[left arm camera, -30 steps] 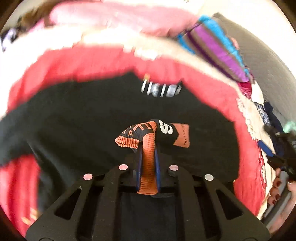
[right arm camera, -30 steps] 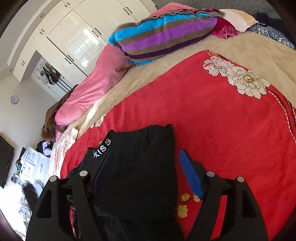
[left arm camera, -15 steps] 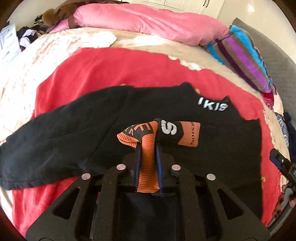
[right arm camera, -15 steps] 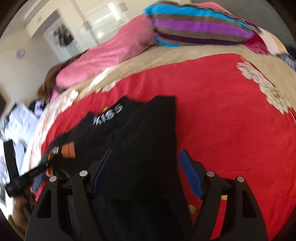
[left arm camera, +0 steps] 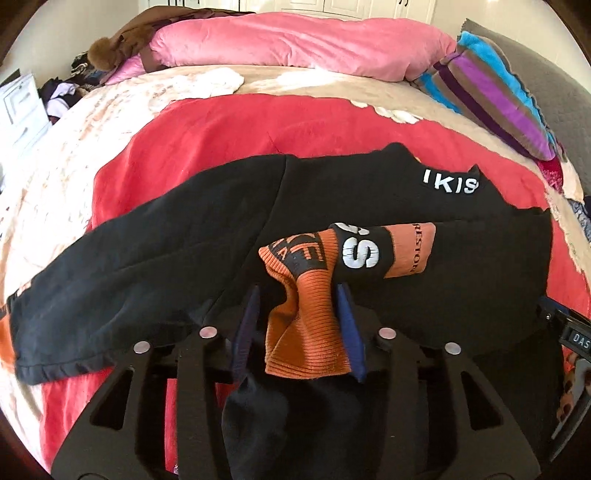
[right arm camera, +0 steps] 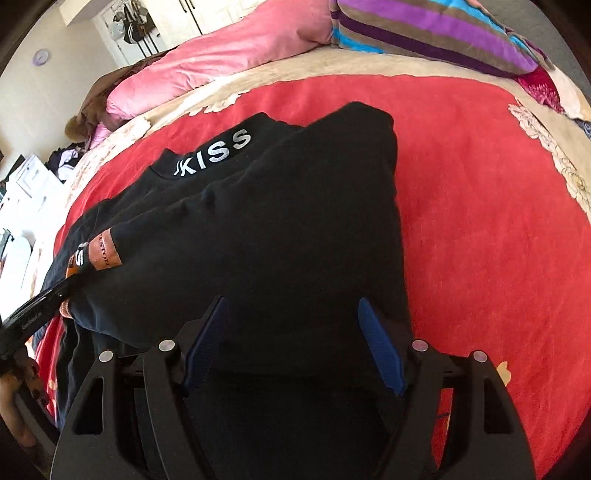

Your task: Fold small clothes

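A home bedroom: a bed (right arm camera: 480, 229) under a red blanket (left arm camera: 221, 140), a pink pillow (left arm camera: 295, 44) and striped pillow (left arm camera: 491, 92) at its head, white wardrobes (right arm camera: 207, 14) beyond the bed.

Your black garment (left arm camera: 177, 236) carries white letters on its neckband (left arm camera: 450, 183); take it as your landmark. Lying on it is a sleeve cuff (left arm camera: 314, 295) ribbed in orange, with a black band bearing a white S and dark lettering on the orange. Under the garment you see a red blanket (right arm camera: 480, 206), edged beyond the garment with a beige border and pale flower prints (right arm camera: 532, 125). Past the garment's collar lies a pink pillow (left arm camera: 295, 44), and beside that a cushion (right arm camera: 424, 29) striped in purple, turquoise and brown. Your fingers (right arm camera: 380, 343) nearest the garment's hem have blue pads on black frames.
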`<action>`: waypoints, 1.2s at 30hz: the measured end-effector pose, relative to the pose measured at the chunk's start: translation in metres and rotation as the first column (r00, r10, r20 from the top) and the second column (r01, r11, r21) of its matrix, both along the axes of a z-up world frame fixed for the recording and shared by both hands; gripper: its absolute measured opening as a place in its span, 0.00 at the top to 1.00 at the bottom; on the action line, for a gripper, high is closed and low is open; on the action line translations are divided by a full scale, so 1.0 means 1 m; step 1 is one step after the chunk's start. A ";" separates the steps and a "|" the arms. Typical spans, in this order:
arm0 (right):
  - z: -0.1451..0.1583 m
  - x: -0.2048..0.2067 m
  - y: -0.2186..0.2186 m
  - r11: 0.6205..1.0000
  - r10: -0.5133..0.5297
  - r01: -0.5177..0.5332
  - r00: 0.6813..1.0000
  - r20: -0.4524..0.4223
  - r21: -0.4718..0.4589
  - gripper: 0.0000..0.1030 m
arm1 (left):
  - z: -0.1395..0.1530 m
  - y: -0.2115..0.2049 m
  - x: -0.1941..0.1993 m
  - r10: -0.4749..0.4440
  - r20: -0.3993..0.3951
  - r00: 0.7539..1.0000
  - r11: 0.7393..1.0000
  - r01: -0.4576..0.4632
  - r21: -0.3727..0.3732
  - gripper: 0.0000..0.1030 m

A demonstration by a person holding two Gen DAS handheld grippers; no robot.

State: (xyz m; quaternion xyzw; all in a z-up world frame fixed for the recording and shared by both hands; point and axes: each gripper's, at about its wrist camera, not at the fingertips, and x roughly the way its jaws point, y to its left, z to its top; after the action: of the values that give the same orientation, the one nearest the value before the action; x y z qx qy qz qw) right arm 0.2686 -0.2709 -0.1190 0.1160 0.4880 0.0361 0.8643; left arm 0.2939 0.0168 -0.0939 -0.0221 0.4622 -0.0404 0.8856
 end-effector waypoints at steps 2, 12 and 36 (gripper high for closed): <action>0.005 -0.001 0.001 1.000 0.008 -0.008 1.000 0.005 -0.002 0.30 | 0.011 0.004 -0.006 0.014 0.029 0.999 1.000 -0.014 -0.004 0.64; 0.029 -0.005 -0.026 0.995 -0.079 0.075 0.995 0.065 0.072 0.30 | 0.016 0.018 -0.010 0.048 0.002 0.999 0.999 -0.048 0.022 0.62; 0.012 -0.001 -0.016 0.998 -0.045 0.044 0.998 0.034 0.046 0.30 | -0.014 -0.002 0.000 0.016 -0.074 0.997 0.991 -0.026 -0.135 0.97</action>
State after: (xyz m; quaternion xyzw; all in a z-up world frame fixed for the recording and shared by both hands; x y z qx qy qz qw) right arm 0.2679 -0.2868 -0.1066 0.1457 0.4690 0.0299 0.8706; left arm 0.2939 0.0148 -0.1081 -0.0886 0.4899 -0.0614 0.8651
